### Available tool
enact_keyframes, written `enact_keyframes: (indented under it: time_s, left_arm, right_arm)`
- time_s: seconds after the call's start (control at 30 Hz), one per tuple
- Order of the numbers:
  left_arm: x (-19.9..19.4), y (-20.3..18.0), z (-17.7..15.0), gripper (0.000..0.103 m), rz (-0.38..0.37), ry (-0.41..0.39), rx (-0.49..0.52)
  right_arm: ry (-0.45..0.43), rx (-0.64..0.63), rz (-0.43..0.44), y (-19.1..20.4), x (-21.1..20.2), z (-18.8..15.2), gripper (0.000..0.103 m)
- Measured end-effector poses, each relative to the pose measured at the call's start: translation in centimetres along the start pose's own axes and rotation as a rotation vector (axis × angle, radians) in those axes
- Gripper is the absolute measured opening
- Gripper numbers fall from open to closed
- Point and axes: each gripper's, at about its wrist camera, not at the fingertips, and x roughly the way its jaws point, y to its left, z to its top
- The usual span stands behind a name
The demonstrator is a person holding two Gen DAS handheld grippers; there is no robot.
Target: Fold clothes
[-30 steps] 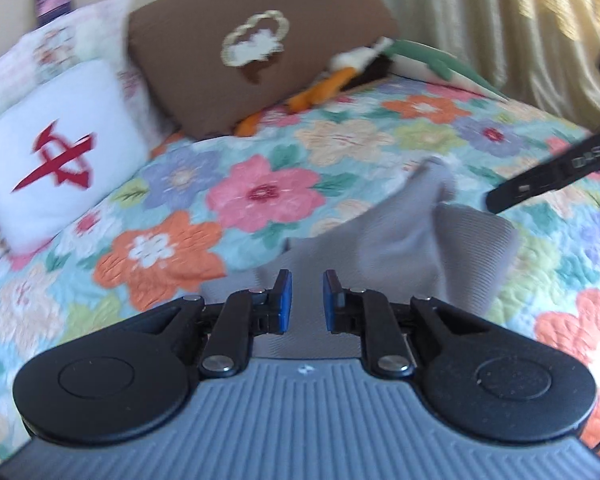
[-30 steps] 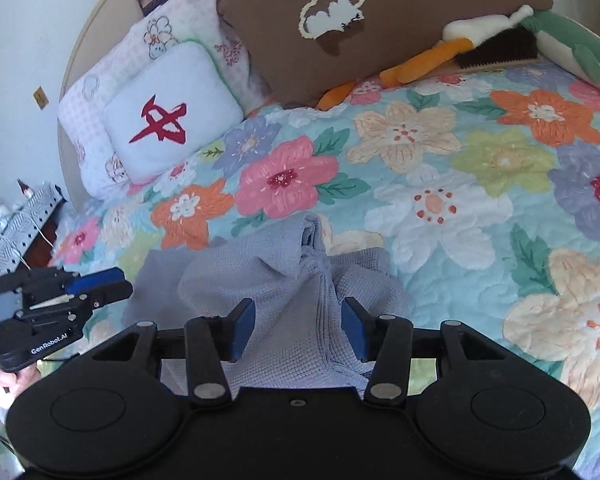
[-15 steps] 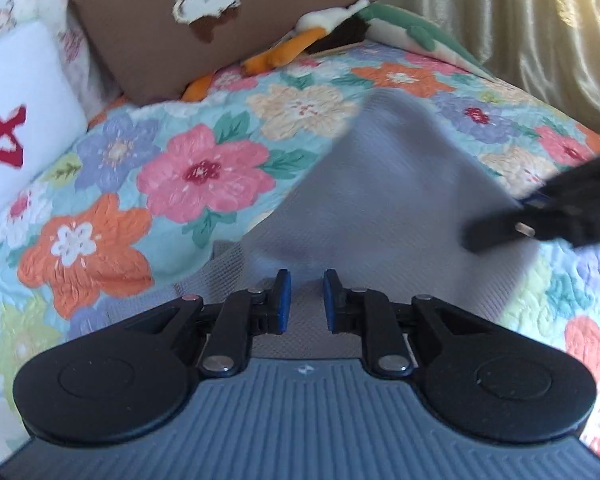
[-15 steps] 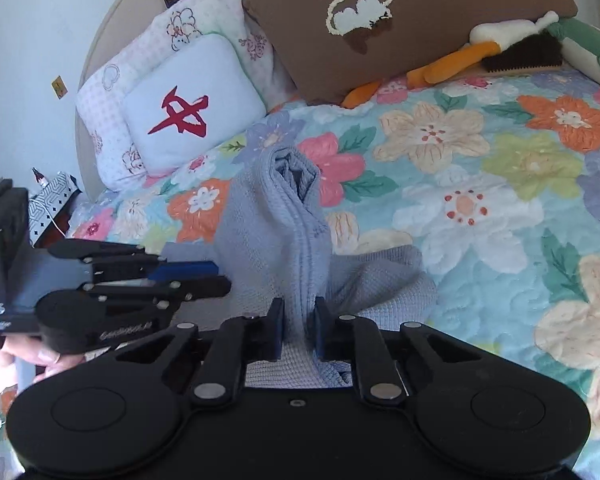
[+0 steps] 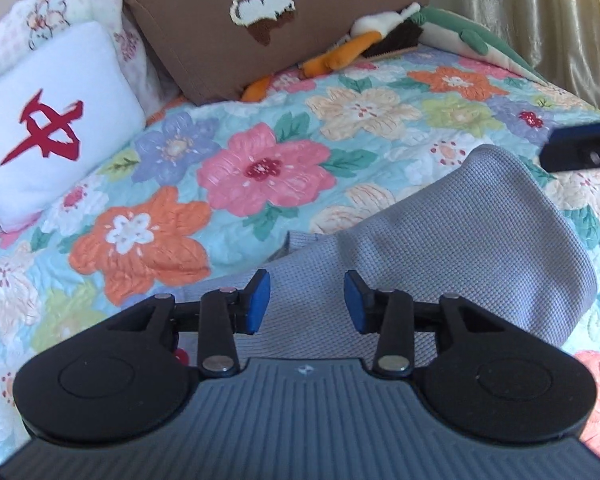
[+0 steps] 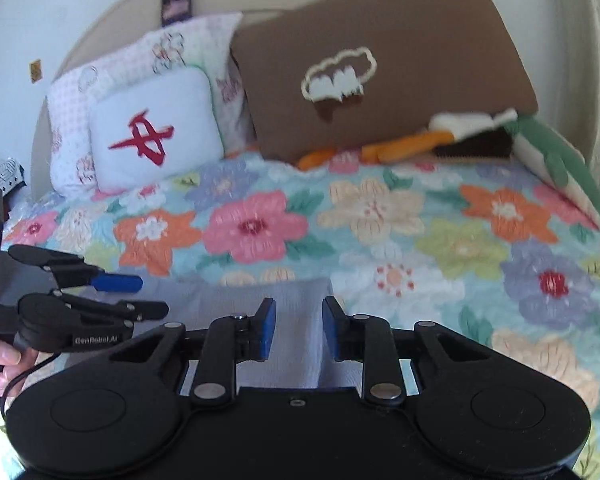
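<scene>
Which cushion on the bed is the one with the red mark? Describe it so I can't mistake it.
Start at the bed's headboard, where the pillows lean. The white cushion sits at the left end, in front of a pale checked pillow and left of the big brown pillow. It alone is plain white with a bold red brush-stroke symbol in the middle.

Bright daylight, fisheye-warped edges, right view blurred.
</scene>
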Motion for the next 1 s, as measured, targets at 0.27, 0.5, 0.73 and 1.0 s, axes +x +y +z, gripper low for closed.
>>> enact_keyframes:
  time_s: [0.27,0.5,0.73,1.0]
  left_arm:
    - [0.5,1.6,-1.8,0.035,-0.02,0.077,-0.085]
    - [1.5,3.0,-3.1,0.036,-0.059,0.113,-0.192]
    - [1.5,2.0,-3.3,0.04,-0.029,0.123,-0.178]
    - [0.6,1.1,-2.6,0.068,-0.004,0.178,-0.284]
  right_arm:
    - [0.062,-0.147,-0.012,2.4,5.1,-0.9,0.03]
    - [0.15,-0.063,-0.047,0.8,7.6,-2.4,0.033]
    - [0.176,-0.028,-0.044,0.3,8.2,-2.8,0.041]
    - [0.2,-0.019,-0.034,0.5,7.1,-1.9,0.058]
